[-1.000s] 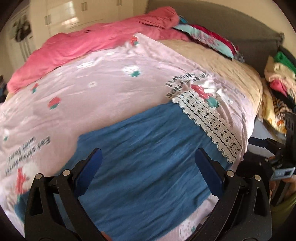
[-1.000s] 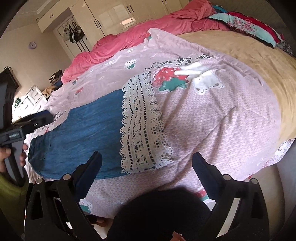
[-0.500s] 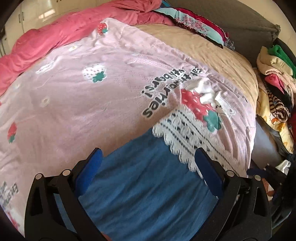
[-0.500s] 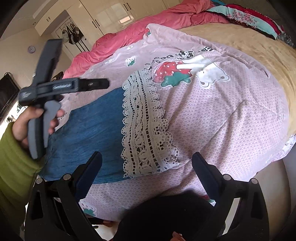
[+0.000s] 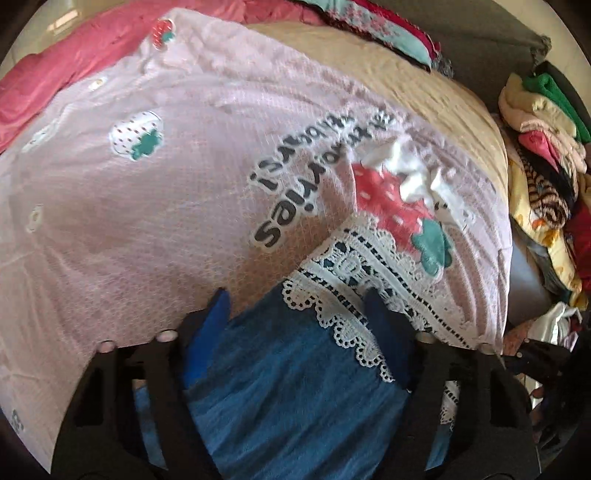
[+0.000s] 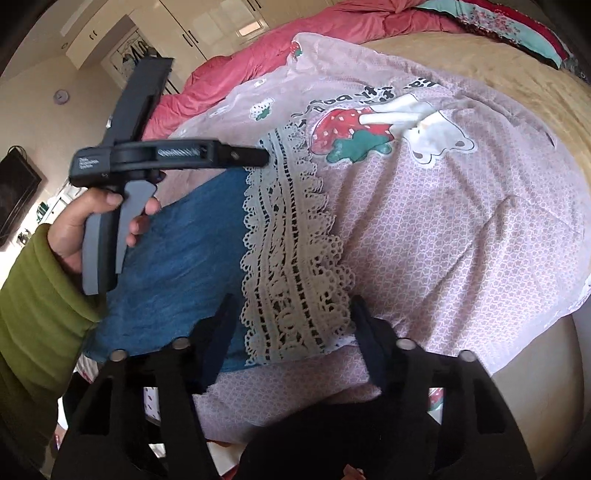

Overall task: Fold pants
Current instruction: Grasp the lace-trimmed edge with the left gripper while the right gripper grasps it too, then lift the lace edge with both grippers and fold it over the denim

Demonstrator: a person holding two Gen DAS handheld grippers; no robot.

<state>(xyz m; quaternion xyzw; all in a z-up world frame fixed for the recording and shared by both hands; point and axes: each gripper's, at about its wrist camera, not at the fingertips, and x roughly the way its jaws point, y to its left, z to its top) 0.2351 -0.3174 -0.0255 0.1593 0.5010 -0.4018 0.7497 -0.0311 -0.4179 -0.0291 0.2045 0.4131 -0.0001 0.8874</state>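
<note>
Blue denim pants (image 5: 295, 387) with a white lace hem (image 5: 369, 266) lie flat on a pink strawberry blanket (image 5: 166, 206). My left gripper (image 5: 297, 304) hovers low over the hem's far corner. Its jaws are closing, with denim and lace edge between them, and the pads are still apart from the cloth. My right gripper (image 6: 291, 314) is over the near corner of the lace hem (image 6: 291, 258). Its jaws are closing too, with lace between them. A hand in a green sleeve (image 6: 44, 295) holds the left tool above the pants (image 6: 177, 258).
A pink duvet (image 5: 55, 74) is bunched along the far side of the bed. A patterned pillow (image 5: 388, 29) lies by the grey headboard. Folded clothes (image 5: 543, 147) are stacked to the right of the bed. A dark shape (image 6: 332, 435) fills the near bottom of the right view.
My left gripper has swept along the pants to the lace hem and come lower. Both pairs of jaws have narrowed from wide open. The right gripper has stayed in place.
</note>
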